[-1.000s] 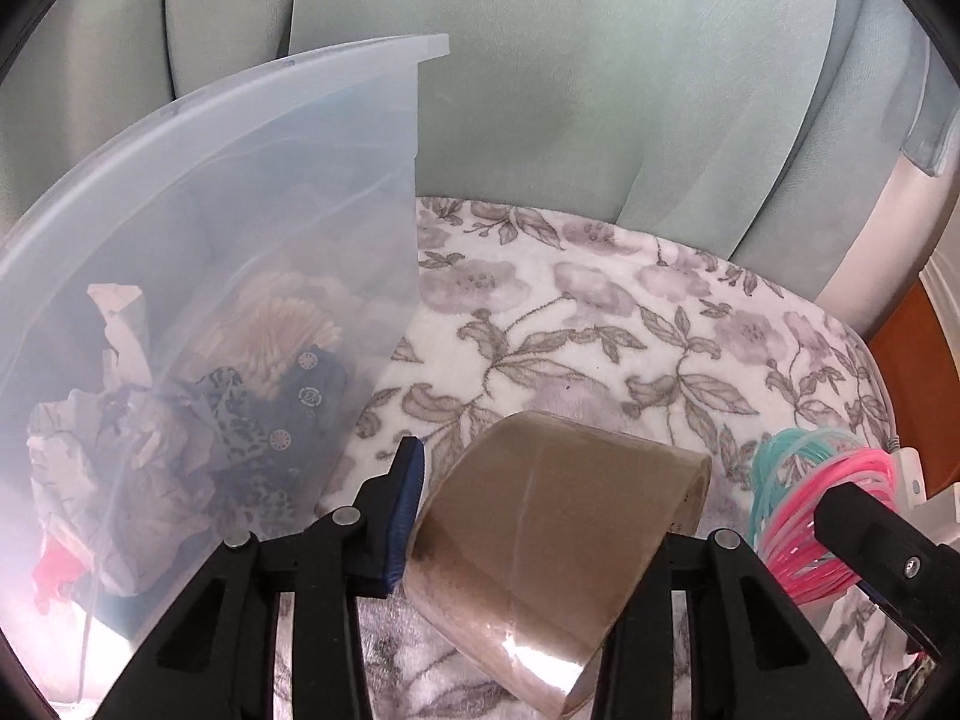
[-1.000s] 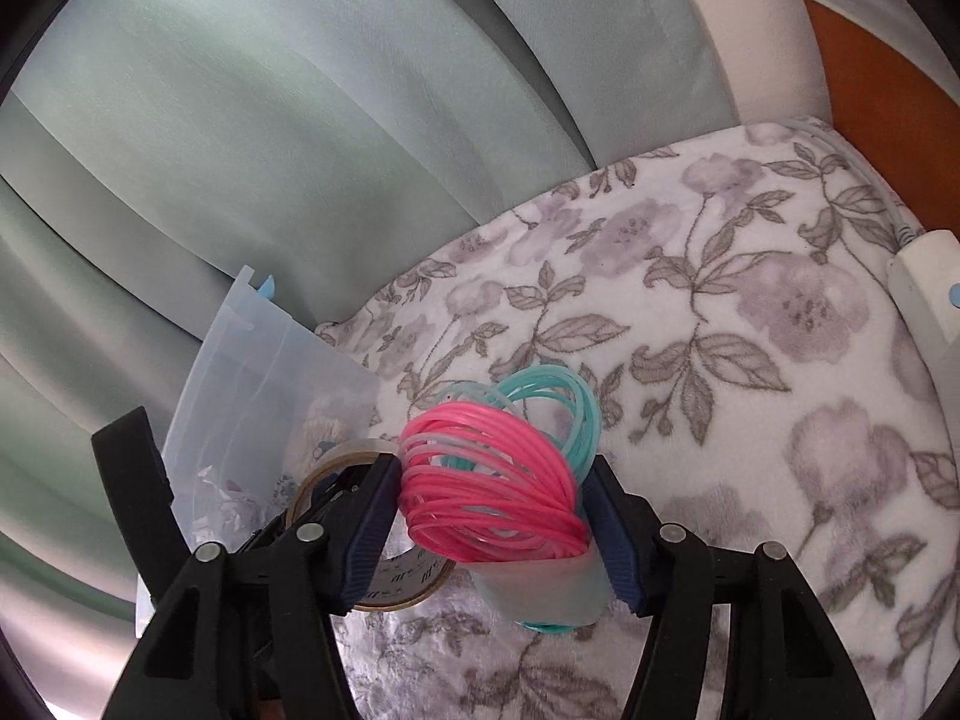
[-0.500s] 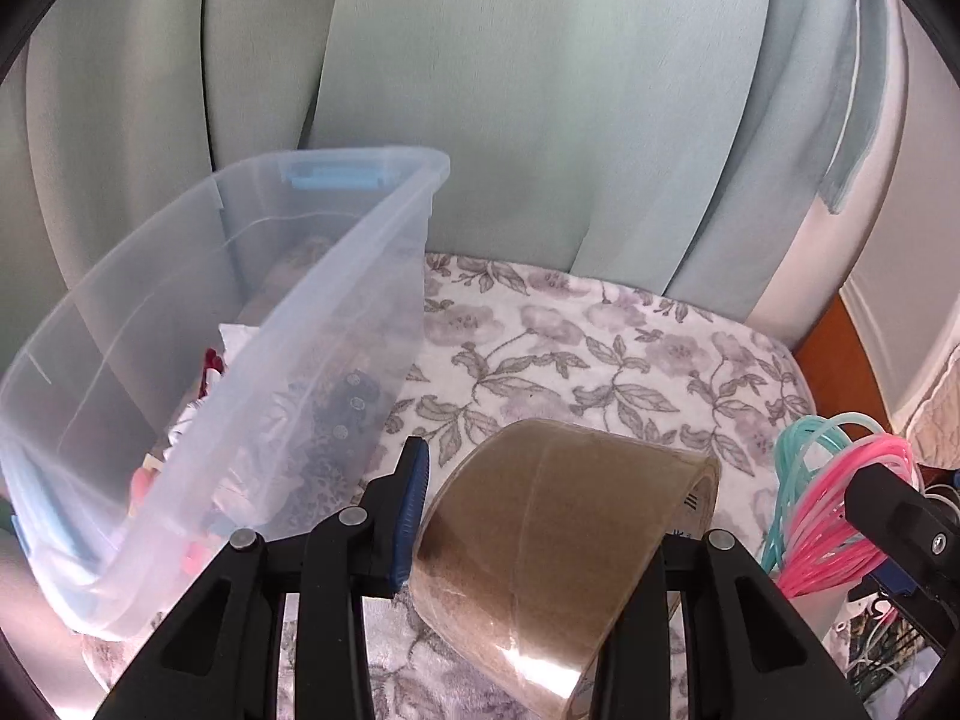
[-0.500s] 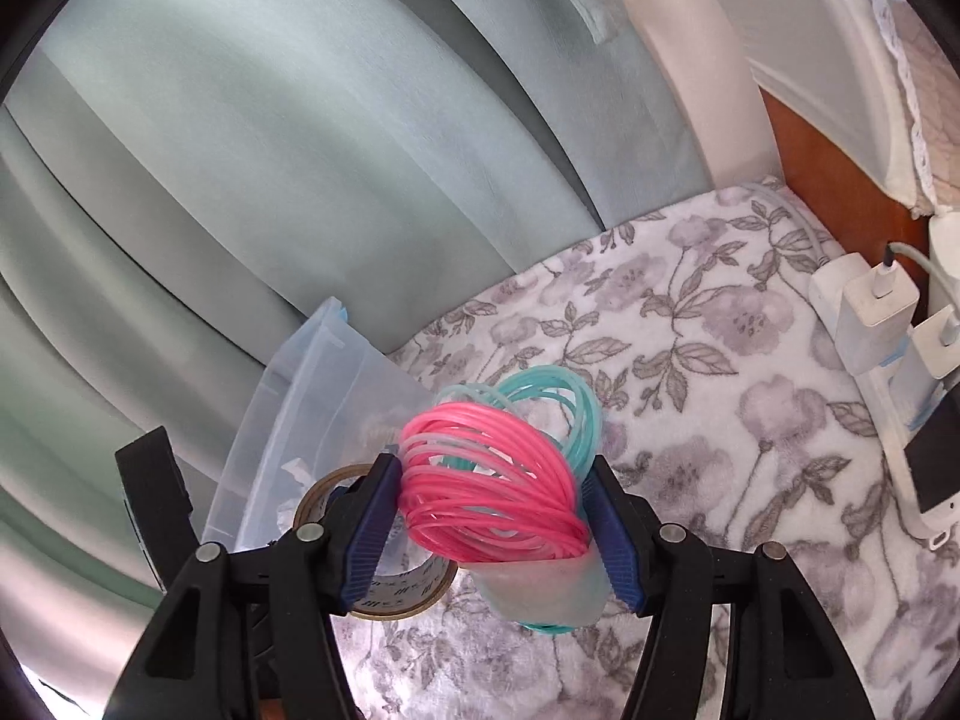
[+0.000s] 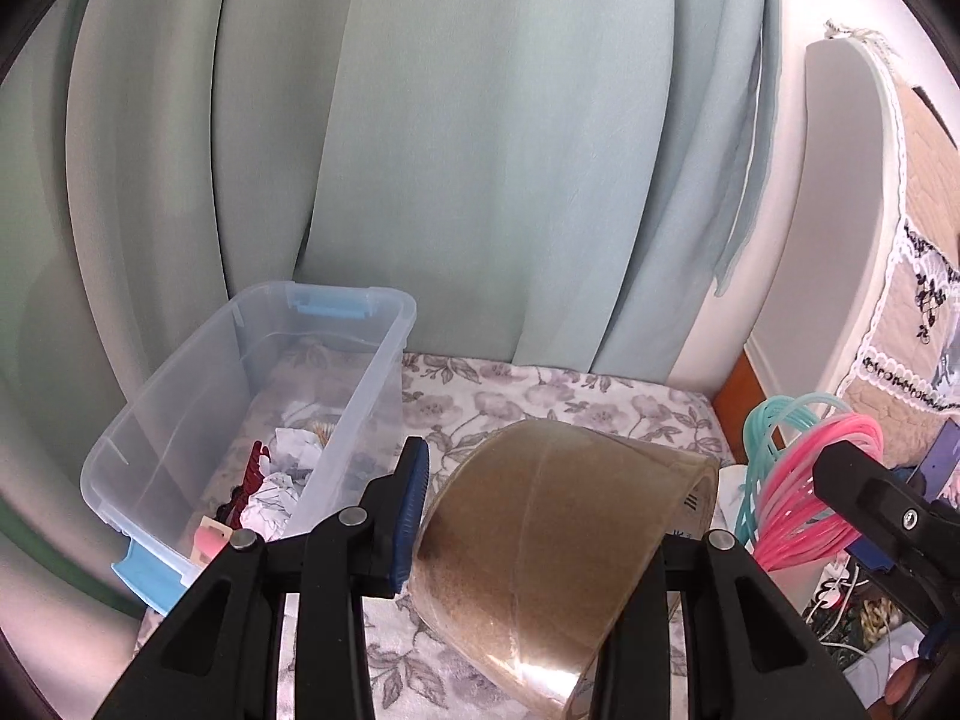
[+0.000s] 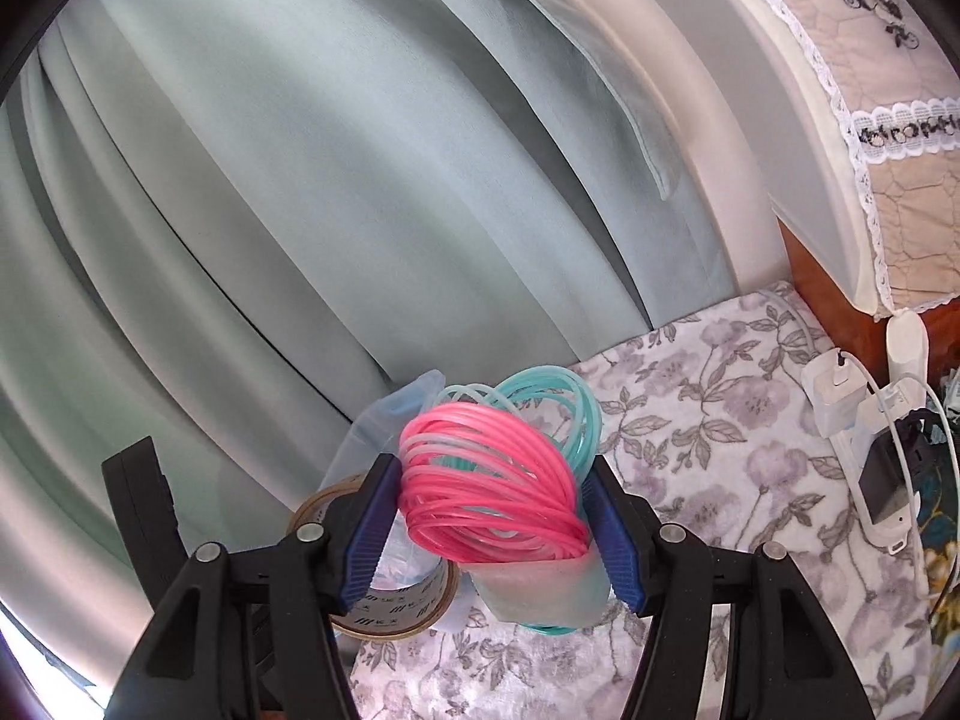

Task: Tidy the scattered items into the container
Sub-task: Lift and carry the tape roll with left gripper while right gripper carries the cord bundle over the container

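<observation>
My left gripper (image 5: 564, 498) is shut on a brown packing tape roll (image 5: 558, 564), held in the air above the floral blanket (image 5: 540, 402). The clear plastic bin (image 5: 180, 420) with blue latches stands below and to the left, holding crumpled paper and a red clip. My right gripper (image 6: 492, 480) is shut on a bundle of pink and teal cord coils (image 6: 486, 492) in a translucent pouch. The coils (image 5: 804, 492) show at the right of the left wrist view. The tape roll (image 6: 384, 606) and a corner of the bin (image 6: 396, 414) appear at the lower left of the right wrist view.
Pale green curtains (image 5: 480, 150) hang behind the bed. A power strip with chargers and cables (image 6: 852, 414) lies on the blanket's right side, next to a wooden edge (image 6: 822, 276) and a lace-trimmed quilted cover (image 6: 888, 120).
Both grippers have risen with their loads. The bin, close and side-on before, now sits lower and farther off, with its open top in view. More curtain shows.
</observation>
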### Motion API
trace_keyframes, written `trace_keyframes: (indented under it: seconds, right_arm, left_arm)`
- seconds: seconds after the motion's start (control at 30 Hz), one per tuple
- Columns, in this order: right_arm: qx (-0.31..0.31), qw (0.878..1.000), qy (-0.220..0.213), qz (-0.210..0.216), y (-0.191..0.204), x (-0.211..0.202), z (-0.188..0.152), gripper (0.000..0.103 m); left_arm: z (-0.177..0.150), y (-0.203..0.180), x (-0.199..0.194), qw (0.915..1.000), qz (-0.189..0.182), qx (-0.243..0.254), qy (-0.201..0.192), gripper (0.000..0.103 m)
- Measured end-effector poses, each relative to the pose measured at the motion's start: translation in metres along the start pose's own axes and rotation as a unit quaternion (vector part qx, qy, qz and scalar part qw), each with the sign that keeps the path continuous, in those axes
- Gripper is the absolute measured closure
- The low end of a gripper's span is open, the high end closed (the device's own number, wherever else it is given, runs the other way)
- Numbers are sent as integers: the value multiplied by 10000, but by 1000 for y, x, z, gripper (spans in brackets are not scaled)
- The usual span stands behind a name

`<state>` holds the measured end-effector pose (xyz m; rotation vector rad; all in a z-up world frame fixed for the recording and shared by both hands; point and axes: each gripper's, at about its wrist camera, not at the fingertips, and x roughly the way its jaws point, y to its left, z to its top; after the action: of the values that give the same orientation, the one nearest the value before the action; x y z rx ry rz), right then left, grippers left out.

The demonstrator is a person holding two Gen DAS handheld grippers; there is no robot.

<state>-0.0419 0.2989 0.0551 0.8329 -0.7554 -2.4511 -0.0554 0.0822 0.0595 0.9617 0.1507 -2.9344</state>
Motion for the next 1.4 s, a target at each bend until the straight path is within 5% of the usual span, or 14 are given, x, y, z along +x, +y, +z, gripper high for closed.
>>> trace_keyframes:
  seconds: [0.37, 0.77, 1.4]
  right_arm:
    - [-316, 9984, -458, 92, 32, -39, 4, 38]
    - [-745, 9945, -695, 253, 81, -43, 9, 39]
    - [-1478, 9880, 140, 428, 155, 45, -10, 39]
  left_arm:
    - [17, 10, -44, 9983, -254, -98, -517, 65]
    - [37, 66, -69, 9926, -18, -624, -1041, 65]
    - [33, 195, -52, 9787, 669, -1611, -1081, 65]
